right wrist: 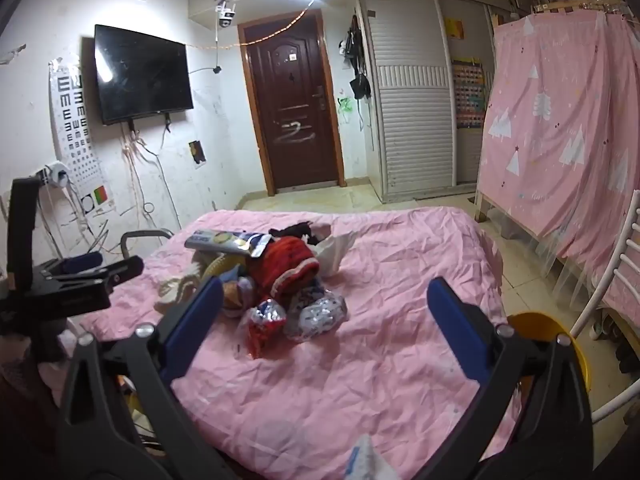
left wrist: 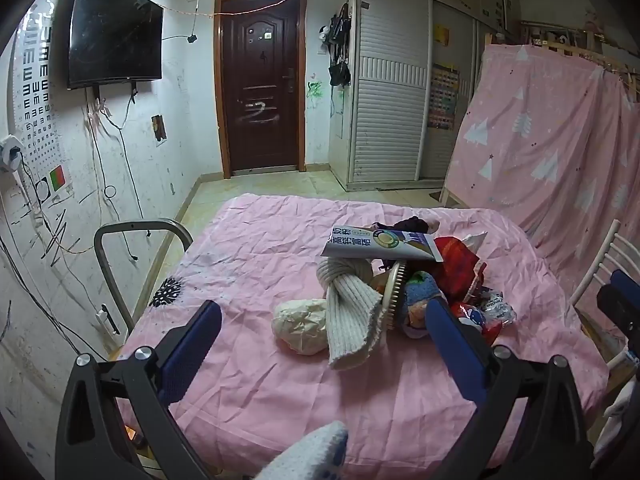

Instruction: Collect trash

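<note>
Nothing looks collected yet: both the left hand-held gripper [left wrist: 324, 316] and right hand-held gripper [right wrist: 326, 296] hang spread apart and empty, the crumpled wrappers [right wrist: 296, 318] lying ahead between the right one's fingers on the pink-covered table [right wrist: 400, 360], yellow bin [right wrist: 576, 344] lower right.

The right claw [right wrist: 326, 306], blue-padded jaws spread wide, hovers over a heap of crumpled foil wrappers [right wrist: 296, 316] and red knitted cloth [right wrist: 286, 262] on a pink-sheeted bench [right wrist: 400, 280].

Wrinkled matt pink cotton sheet [left wrist: 256, 248] covers the bench; ribbed cream knit sock [left wrist: 348, 312]; crinkled glossy foil wrappers [right wrist: 320, 312]; crumpled paper ball [left wrist: 300, 324].
</note>
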